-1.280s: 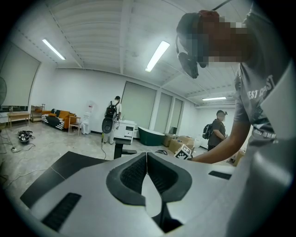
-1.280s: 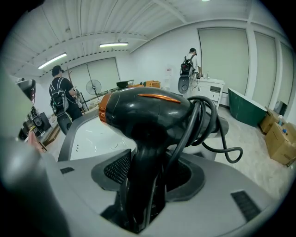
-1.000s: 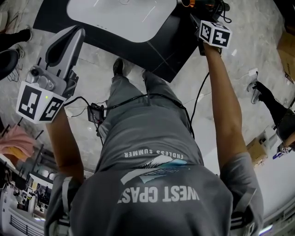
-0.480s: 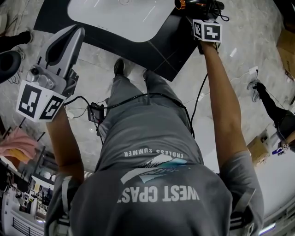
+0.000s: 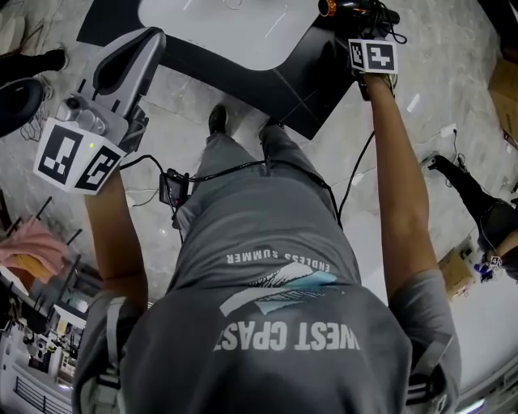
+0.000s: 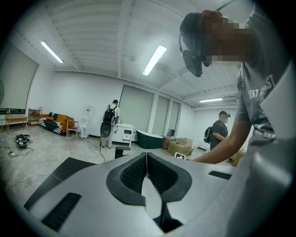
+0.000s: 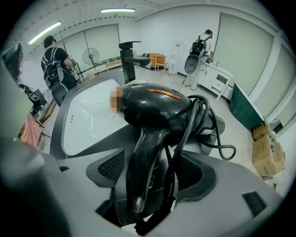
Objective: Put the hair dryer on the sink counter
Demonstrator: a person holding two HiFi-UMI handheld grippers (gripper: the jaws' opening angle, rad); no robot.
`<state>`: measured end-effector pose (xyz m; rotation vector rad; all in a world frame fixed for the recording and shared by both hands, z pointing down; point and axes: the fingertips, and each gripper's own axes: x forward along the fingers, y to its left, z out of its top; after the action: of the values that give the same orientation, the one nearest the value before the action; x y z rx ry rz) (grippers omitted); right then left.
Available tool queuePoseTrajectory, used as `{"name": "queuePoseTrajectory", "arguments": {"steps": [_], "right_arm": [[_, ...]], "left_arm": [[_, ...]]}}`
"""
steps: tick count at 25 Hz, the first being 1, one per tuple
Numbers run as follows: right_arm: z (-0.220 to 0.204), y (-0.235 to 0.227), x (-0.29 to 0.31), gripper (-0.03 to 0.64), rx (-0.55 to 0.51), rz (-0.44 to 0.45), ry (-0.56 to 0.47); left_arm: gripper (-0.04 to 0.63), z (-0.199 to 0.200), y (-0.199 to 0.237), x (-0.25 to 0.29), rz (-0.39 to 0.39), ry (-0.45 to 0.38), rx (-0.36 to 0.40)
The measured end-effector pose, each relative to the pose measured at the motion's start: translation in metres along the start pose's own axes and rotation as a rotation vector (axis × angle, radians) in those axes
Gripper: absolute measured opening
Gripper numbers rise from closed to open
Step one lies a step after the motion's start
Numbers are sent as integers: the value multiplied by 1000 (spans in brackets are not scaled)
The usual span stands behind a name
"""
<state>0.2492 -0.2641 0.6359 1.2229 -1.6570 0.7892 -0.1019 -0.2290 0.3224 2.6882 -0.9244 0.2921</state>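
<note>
**On the desk, by the sink, sits the dryer**

On the black desk [image 5: 275,69], right beside the white sink [image 5: 227,24], sits the dryer [image 7: 152,104]. It is black with a bit of orange on it. Its cord [image 7: 217,148] is looped in a bunch round its back.

The right gripper [image 7: 152,172] points down at the dryer from above. Its jaws have just been opening and now stand wide. The dryer's handle is between them, but the pads do not squeeze it. A gap shows on each side.

The left gripper [image 6: 147,157] is held out over the floor [image 5: 186,105], well away from the dryer. Its jaws are shut, tips touching, with nothing between them.

Far off in the room, a person [image 6: 111,122] stands by a white cabinet [image 6: 124,133]. Some boxes [image 6: 178,147] sit nearby.
</note>
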Motion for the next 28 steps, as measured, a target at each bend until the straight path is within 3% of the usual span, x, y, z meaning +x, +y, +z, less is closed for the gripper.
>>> {"name": "queuePoseTrajectory", "arguments": {"steps": [8,17,20,22,24,28], "right_arm": [[-7,5,-38,337,45,-22,-25],[18,16,-99,337,56,-48,-194],[40,23,-144,336,78,-48,-337],[62,29,-196,312,108,-58,-496],[81,40,-259,160,139,-56,-679],[98,74,-378,65,166,-21,-981]], "left_arm": [[21,12,-3,-22,-11,-36,34],[21,35,-9,-41,-38,-91,78],[21,45,-13,-50,-47,-111,91],[21,51,-14,-55,-53,-126,96],[21,56,-16,-60,-59,-140,103],[21,65,-20,-67,-84,-165,124]]}}
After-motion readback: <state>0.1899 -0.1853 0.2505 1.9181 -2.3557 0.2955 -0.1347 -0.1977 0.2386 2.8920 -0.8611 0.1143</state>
